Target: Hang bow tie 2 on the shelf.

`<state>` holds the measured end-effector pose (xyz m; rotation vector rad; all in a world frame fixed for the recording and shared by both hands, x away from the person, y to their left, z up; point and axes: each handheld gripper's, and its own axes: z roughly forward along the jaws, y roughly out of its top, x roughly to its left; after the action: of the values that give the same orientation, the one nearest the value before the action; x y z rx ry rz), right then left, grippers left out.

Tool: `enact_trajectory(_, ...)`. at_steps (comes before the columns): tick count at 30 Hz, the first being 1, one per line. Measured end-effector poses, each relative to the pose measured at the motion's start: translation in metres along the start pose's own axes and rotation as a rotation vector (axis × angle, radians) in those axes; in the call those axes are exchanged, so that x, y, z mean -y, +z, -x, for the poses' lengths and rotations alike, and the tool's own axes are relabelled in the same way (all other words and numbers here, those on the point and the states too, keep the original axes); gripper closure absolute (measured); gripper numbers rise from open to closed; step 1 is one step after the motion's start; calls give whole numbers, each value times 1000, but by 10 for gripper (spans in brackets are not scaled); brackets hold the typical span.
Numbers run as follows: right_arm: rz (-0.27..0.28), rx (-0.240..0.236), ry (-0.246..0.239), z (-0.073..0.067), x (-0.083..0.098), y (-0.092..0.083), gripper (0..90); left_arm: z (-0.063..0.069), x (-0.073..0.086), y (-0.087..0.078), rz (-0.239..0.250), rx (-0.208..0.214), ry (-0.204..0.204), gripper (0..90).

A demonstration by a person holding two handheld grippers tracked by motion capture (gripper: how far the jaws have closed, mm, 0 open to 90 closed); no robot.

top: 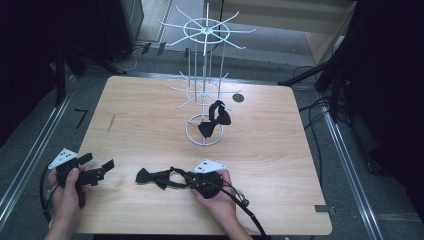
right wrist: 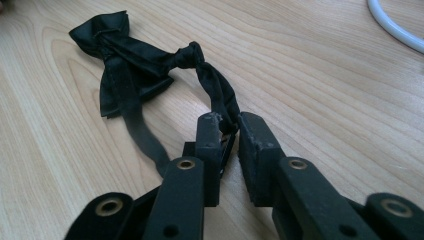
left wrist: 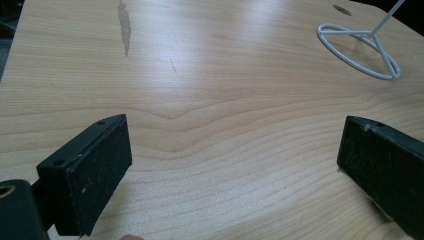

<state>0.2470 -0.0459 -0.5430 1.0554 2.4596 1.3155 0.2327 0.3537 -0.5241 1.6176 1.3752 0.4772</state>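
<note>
We see our right gripper (right wrist: pixel 229 131) low over the pale wooden table (top: pixel 280 165), its 2 black jaws drawn narrow and pinching the band of a black fabric bow tie (right wrist: pixel 127 65). The band runs straight into the gap between the pads, so the tie lies directly ahead of the jaws, with its knot just beyond the tips and its bow further out, flat on the wood. A loose strap of the same tie trails back beside one jaw. In the high view the tie (top: pixel 156 177) stretches leftward from that gripper (top: pixel 192 178), near the table's front edge.

Our left gripper (top: pixel 102 169) rests at the table's left front corner, well apart from the tie, with its jaws spread wide and nothing but bare wood between them (left wrist: pixel 235 165).

Further back stands a white wire display rack (top: pixel 204 75) on a ring base, with a 2nd black bow tie (top: pixel 214 120) hanging from 1 of its lower arms.
</note>
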Motion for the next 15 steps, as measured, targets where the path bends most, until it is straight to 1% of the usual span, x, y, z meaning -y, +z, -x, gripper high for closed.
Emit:
enact_trajectory(1, -5, 1, -4, 0, 0, 0, 839, 0, 0, 0, 0, 0, 0, 14)
enact_trajectory(4, -6, 7, -5, 0, 0, 0, 868, 0, 0, 0, 0, 0, 0, 14)
enact_trajectory(5, -3, 15, -12, 0, 1, 0, 885, 0, 0, 0, 1, 0, 0, 14)
enact_trajectory(10, 8, 37, -27, -1, 1, -2, 890, 0, 0, 0, -1, 0, 0, 14)
enact_trajectory(12, 21, 49, -40, -1, 2, -3, 893, 0, 0, 0, -1, 0, 0, 14)
enact_trajectory(15, 29, 56, -40, -2, 2, -4, 894, 0, 0, 0, 0, 0, 0, 14)
